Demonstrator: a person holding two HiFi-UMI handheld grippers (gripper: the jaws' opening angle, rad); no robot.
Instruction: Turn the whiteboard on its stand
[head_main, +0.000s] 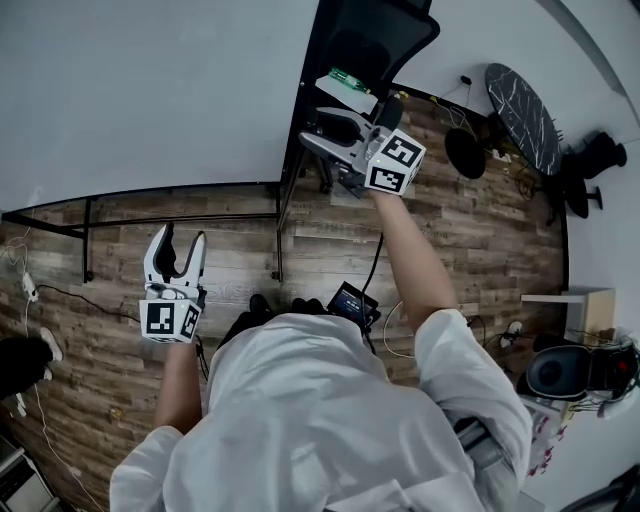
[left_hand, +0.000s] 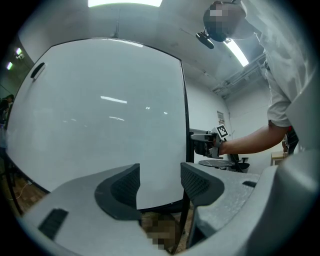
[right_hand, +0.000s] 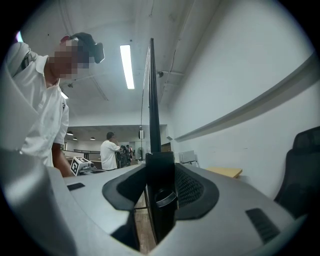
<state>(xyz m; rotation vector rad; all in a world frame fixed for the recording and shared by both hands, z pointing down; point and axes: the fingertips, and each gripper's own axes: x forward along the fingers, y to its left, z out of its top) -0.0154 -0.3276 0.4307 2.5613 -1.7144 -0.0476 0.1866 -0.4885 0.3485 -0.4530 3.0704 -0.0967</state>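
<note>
Nearest the head camera is the person's white shirt, with both arms reaching forward to the whiteboard. The board stands upright on its black stand over the wood floor, with its white face towards the person.

The right gripper is at the board's right edge. In its own view the jaws are closed about halfway on the black side frame, with the pads pressed against either side, just above a round knob. Holding the outer edge is probably deliberate: it sits far from the board's turning axis, so a push or pull there should swing the panel with little effort.

The left gripper is held level, lower and to the left, facing the board's face. Its jaws are apart with nothing between the pads, and only the white surface shows beyond them. It looks ready to steady or guide the near side, not to grip it.

A black chair stands close behind the gripped edge and could get in the way of the swing.
</note>
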